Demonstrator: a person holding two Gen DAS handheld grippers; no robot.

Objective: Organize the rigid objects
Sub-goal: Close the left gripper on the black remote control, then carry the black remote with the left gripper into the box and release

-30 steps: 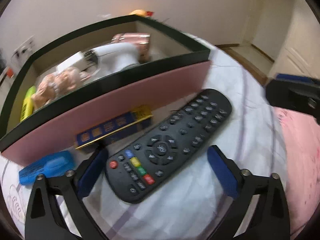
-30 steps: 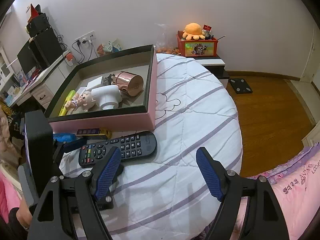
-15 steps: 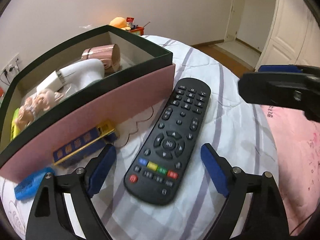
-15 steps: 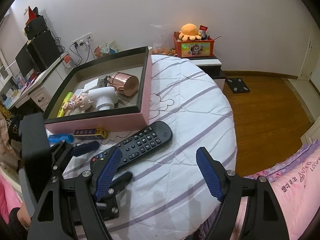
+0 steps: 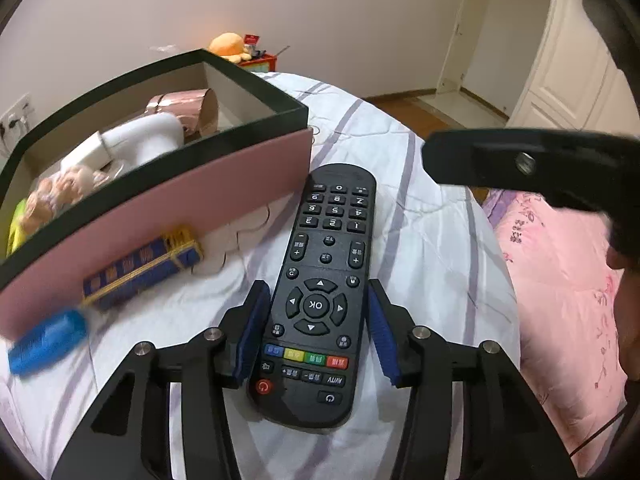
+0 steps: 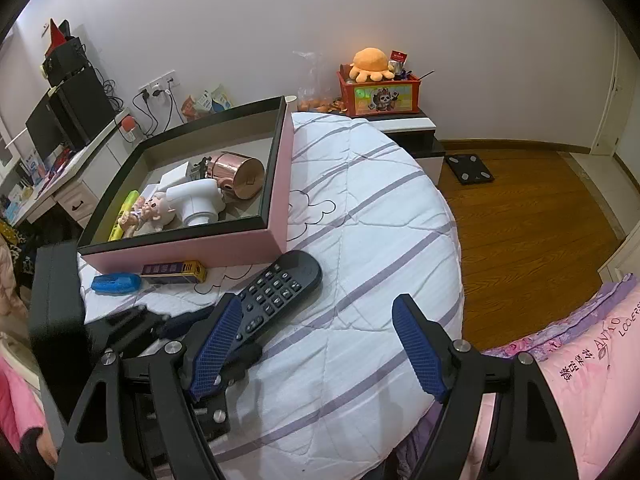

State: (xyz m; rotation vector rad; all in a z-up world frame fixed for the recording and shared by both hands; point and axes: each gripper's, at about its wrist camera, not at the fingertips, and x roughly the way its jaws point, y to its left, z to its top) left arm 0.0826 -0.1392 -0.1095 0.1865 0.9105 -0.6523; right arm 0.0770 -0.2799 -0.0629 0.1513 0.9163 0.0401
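Bedroom, white wall behind; the work surface is a bed [image 6: 372, 240] under a white quilt with purple stripes, wooden floor to the right. A pink-sided box [image 6: 192, 246] with a dark rim sits on the far left of the quilt and already holds a rose-gold cylinder [image 6: 240, 170], a white appliance [image 6: 196, 200], a small doll [image 6: 150, 212] and a yellow-green marker [image 6: 122, 216], so I judge it to be the collection point.

The remote control [image 5: 324, 292] lies flat on the quilt just near of the box's right corner, number end pointing away from me. My left gripper [image 5: 316, 332] straddles its lower half across the narrow width, jaws closing, the blue pads just beside both long edges; I cannot confirm firm contact yet. That crosswise hold suits a long, slim body.

My right gripper [image 6: 320, 352] hangs released over bare quilt, near the remote, holding nothing.

A blue-and-gold carton [image 6: 174, 271] and a blue plastic item [image 6: 116, 283] lie against the box's near wall, awaiting sorting.
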